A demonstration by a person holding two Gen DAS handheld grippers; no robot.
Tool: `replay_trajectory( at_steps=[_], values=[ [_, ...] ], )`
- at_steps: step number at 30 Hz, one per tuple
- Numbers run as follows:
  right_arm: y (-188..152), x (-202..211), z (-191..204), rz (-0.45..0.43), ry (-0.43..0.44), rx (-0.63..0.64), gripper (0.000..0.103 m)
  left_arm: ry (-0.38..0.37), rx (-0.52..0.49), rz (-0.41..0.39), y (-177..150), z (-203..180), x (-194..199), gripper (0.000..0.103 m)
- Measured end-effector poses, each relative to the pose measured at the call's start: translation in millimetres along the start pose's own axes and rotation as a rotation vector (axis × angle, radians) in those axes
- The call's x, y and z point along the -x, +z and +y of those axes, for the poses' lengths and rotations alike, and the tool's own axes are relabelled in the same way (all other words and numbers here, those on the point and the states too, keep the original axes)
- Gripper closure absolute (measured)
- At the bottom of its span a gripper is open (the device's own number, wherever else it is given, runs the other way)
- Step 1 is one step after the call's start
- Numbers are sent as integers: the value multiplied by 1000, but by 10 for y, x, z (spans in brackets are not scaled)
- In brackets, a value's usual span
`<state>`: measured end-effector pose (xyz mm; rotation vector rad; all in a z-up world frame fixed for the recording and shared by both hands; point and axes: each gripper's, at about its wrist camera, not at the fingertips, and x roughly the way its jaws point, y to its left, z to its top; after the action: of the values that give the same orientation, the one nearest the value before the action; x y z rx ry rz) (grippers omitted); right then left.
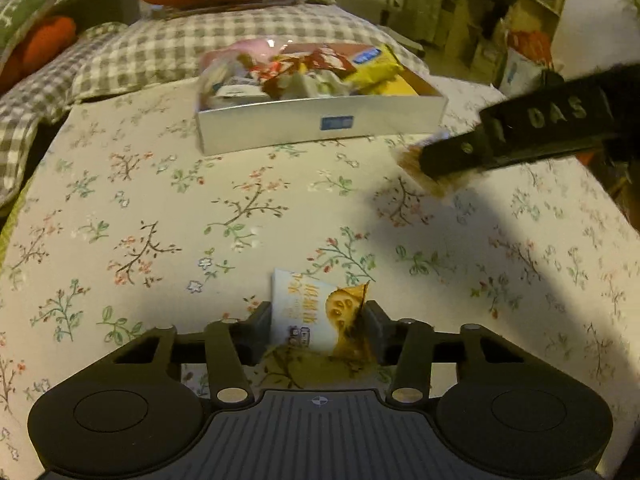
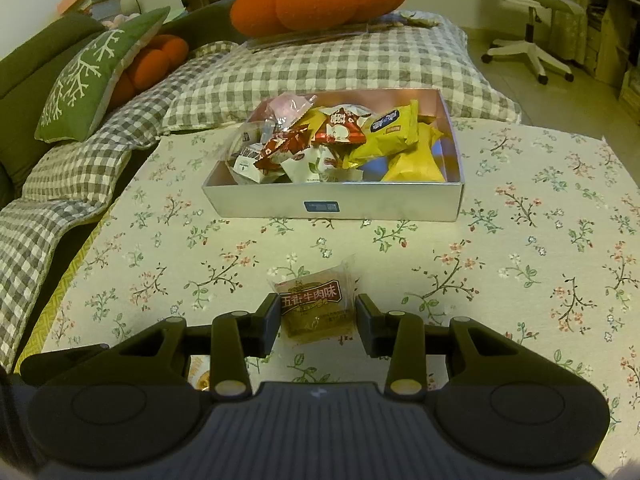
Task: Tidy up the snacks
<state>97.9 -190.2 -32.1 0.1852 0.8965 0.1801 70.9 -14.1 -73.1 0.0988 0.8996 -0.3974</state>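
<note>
A silver box full of snack packets stands on the floral cloth; it also shows in the right wrist view. My left gripper is shut on a white and yellow snack packet, held above the cloth. My right gripper is shut on a brown snack packet with a red label. In the left wrist view the right gripper shows at the right, to the right of the box, with its brown packet blurred.
A sofa with a checked blanket, orange cushions and a green pillow lies behind the table. An office chair and shelves stand at the back right. Floral cloth surrounds the box.
</note>
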Motion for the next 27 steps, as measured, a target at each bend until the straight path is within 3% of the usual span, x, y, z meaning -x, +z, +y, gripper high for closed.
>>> replay_trajectory(
  at_steps=[3, 12, 18, 27],
  values=[
    [6, 7, 5, -4, 3, -1, 66, -6, 11, -12, 5, 20, 28, 66],
    [20, 25, -17, -16, 4, -14, 66, -32, 72, -64, 80, 116, 146, 67],
    [48, 50, -47, -34, 6, -28, 66, -55, 148, -147, 198, 283, 314, 67],
    [196, 97, -245, -99, -11, -88, 66, -63, 174, -230, 585, 421, 329, 67]
  ],
)
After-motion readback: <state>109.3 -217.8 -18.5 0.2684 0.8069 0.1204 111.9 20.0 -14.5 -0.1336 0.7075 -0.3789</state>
